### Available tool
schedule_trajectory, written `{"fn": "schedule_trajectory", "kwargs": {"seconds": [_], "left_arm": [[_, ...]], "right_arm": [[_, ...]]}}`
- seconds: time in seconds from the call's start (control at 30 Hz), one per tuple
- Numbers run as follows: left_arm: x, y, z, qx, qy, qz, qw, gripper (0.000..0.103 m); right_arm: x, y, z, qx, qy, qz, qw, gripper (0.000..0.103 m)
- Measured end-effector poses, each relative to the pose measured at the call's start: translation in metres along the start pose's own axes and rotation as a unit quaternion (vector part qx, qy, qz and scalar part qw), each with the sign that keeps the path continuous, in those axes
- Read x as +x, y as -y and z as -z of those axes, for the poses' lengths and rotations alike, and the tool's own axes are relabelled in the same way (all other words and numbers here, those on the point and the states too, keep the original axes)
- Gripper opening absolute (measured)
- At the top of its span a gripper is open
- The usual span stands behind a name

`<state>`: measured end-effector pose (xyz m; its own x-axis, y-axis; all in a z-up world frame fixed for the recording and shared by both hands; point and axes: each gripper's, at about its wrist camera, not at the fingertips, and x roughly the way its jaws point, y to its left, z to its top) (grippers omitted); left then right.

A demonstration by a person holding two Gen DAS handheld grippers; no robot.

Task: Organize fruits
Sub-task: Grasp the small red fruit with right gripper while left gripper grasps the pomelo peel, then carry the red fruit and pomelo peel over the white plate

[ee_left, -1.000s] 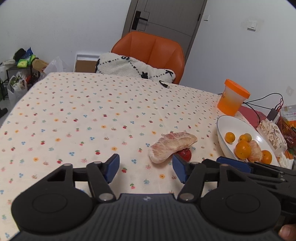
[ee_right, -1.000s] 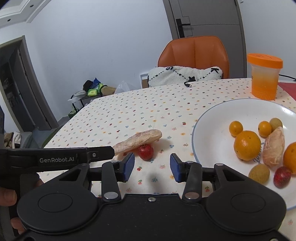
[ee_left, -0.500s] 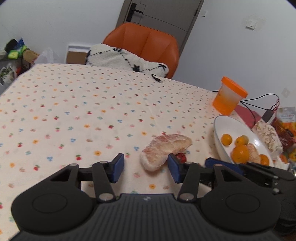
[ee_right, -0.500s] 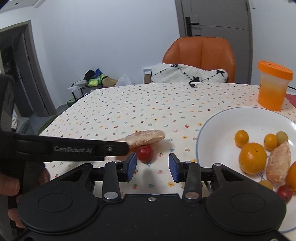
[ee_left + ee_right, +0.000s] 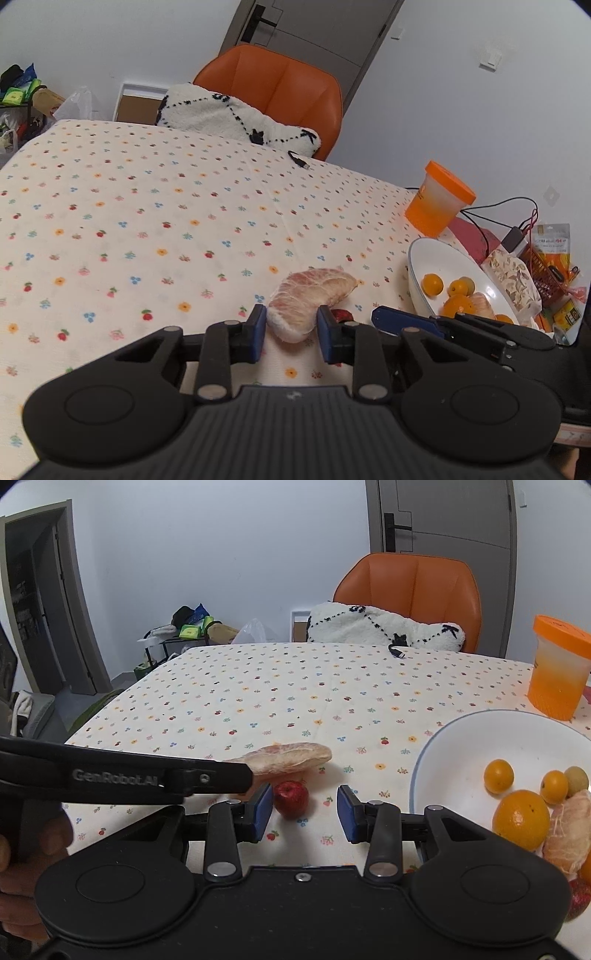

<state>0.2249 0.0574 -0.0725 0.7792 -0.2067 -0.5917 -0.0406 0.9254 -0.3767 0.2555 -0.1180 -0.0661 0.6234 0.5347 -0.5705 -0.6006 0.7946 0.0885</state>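
Straddling the near end of the peeled pomelo segment point(image 5: 310, 299), your left gripper point(image 5: 290, 334) has a blue pad on each side of it; the left pad looks to touch the fruit, the right pad sits just beside it, and whether the segment is actually pinched cannot be told from either view. The segment lies on the flowered tablecloth point(image 5: 147, 206). Your right gripper point(image 5: 304, 814) is spread wide and holds nothing. A small red fruit point(image 5: 291, 799) rests on the cloth between its pads, close against the left pad and well clear of the right one. In the right wrist view the segment lies just behind that red fruit, partly over it, with the left tool's black finger crossing in from the left edge. Part of your hand point(image 5: 22, 853) shows at the lower left, gripping that tool.

To the right stands the white bowl point(image 5: 454, 753). It holds a large orange point(image 5: 521, 825), two small oranges, a small greenish-brown fruit point(image 5: 577, 781), a second peeled segment point(image 5: 567, 838) and, at the frame edge, something red.

Farther back: an orange-lidded tub point(image 5: 559, 668) beyond the bowl, a cable end point(image 5: 397, 651) on the cloth near the far edge, then an orange chair point(image 5: 410, 590) with a white cushion point(image 5: 384, 629) on it.
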Motion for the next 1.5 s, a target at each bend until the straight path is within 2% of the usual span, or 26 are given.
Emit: {"fn": "schedule_trajectory", "kwargs": {"seconds": [0.3,0.4,0.47,0.57,1.1,1.3,1.5], "left_arm": [[-0.018,-0.015,-0.003,-0.015,0.019,-0.018,0.9996,0.027],[-0.021,-0.019,-0.001,-0.022,0.021,-0.021,0.9993,0.027],[-0.023,-0.021,-0.001,-0.025,0.022,-0.023,0.9992,0.027],[-0.027,-0.022,-0.001,-0.028,0.025,-0.027,0.9989,0.027],[-0.039,-0.008,-0.002,-0.016,0.048,-0.021,0.9985,0.026],[-0.048,0.003,-0.009,-0.007,0.063,-0.02,0.9978,0.026],[-0.05,0.021,-0.016,0.009,0.074,-0.008,0.9972,0.026]], "right_arm": [[0.008,-0.012,-0.001,-0.011,-0.004,-0.007,1.0,0.04],[0.014,-0.015,0.001,-0.018,-0.005,0.01,1.0,0.039],[0.017,-0.015,0.002,-0.016,-0.007,0.011,1.0,0.034],[0.016,-0.016,0.002,-0.018,-0.004,0.016,1.0,0.022],[-0.015,-0.01,-0.001,-0.001,0.027,0.005,1.0,0.022],[-0.033,-0.001,-0.007,0.011,0.053,0.005,0.999,0.022],[-0.049,0.014,-0.011,0.023,0.072,0.022,0.997,0.022]]}}
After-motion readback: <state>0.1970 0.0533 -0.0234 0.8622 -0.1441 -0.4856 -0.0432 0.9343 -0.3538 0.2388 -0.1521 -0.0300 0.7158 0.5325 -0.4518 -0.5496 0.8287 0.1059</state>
